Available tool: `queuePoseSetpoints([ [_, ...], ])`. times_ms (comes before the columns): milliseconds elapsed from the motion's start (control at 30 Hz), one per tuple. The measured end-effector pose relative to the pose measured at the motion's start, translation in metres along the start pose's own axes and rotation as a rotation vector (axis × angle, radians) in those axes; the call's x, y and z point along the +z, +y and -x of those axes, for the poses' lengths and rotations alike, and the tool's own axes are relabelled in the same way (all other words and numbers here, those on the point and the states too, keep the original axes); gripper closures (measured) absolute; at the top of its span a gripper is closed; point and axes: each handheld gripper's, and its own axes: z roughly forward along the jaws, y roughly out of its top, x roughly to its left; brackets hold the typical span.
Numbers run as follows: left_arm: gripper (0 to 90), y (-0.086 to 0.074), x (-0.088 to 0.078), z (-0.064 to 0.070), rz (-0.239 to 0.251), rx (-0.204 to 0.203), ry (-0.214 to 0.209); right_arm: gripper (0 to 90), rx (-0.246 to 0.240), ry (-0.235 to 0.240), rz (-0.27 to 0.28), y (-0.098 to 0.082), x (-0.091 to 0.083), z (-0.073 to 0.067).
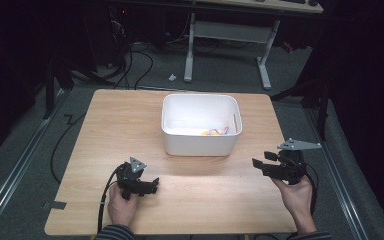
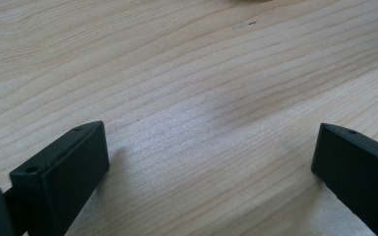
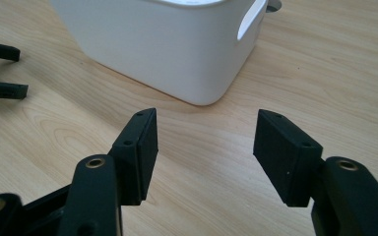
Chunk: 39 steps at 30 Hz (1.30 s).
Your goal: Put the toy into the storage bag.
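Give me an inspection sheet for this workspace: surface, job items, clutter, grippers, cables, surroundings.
Surface: light wooden table, bare wood around the bin.
Job's things: white plastic bin upright at the far centre of the table; small colourful items lie in its right near corner, too small to identify.
Clutter: nothing seen on the table.
Grippers: left gripper open, empty, low over the wood; right gripper open, empty, facing the bin's corner.
Cables: black cable trails from the left gripper; more cables lie on the floor beyond.
Surroundings: grey floor, white desk frame behind, dark room.
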Motion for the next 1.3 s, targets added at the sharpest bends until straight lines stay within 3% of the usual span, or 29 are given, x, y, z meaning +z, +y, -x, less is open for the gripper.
queuePoseSetpoints([
  [600, 1.1, 0.0, 0.0, 0.0, 0.0, 0.0, 0.0, 43.0, 0.034, 0.023, -0.029, -0.017, 0.032, -0.001],
  [1300, 1.1, 0.0, 0.0, 0.0, 0.001, 0.0, 0.0, 42.6, 0.049, -0.011, -0.049, -0.029, 0.067, 0.003],
])
